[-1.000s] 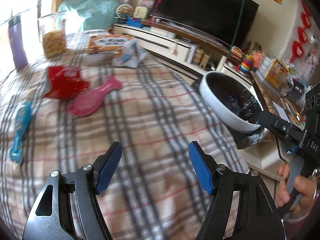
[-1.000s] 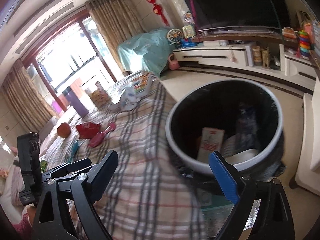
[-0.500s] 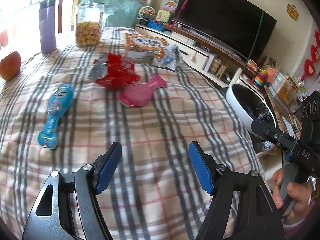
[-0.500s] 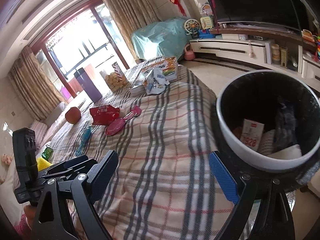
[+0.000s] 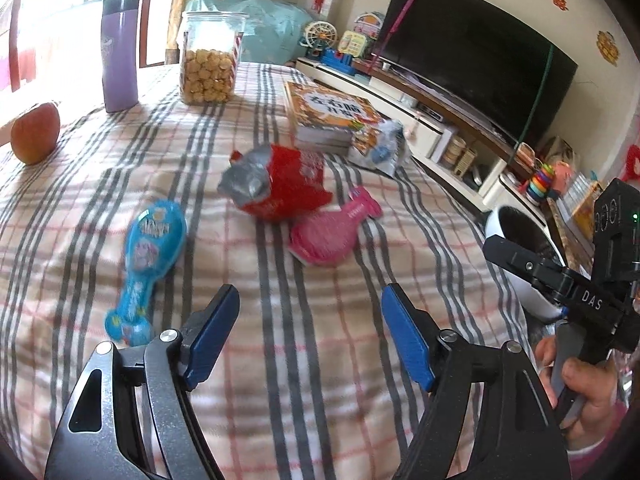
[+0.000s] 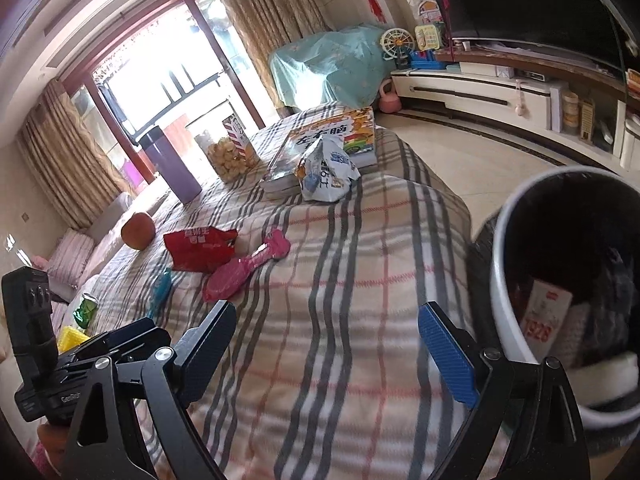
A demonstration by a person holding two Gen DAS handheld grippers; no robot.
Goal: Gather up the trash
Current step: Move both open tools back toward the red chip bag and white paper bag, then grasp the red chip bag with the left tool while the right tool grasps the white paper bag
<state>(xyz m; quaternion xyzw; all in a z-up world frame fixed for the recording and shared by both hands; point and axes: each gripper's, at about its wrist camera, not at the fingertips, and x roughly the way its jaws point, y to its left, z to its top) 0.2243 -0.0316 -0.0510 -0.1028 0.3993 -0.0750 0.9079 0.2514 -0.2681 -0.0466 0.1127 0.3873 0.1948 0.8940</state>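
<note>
A red snack bag [image 5: 286, 186] lies crumpled on the plaid cloth, also in the right wrist view [image 6: 200, 246]. A pink wrapper [image 5: 328, 234] [image 6: 244, 270] lies beside it, a blue wrapper [image 5: 148, 260] [image 6: 160, 290] to its left. A white-blue bag [image 6: 326, 168] [image 5: 384, 148] leans by the book. The white trash bin [image 6: 504, 300] [image 5: 520, 248], lined black, holds trash at the table's right. My left gripper [image 5: 310, 326] is open and empty above the cloth, short of the wrappers. My right gripper [image 6: 326, 338] is open and empty beside the bin.
A book [image 5: 328, 114], a cookie jar [image 5: 208, 64], a purple tumbler [image 5: 120, 52] and an apple [image 5: 36, 132] stand at the table's far side. A green can [image 6: 86, 308] and a yellow item [image 6: 70, 338] lie at the left edge. A TV stand lines the wall.
Both grippers have swung left from the bin toward the table's middle. The wrappers now sit closer and more central in the left view. Both jaws stay open.
</note>
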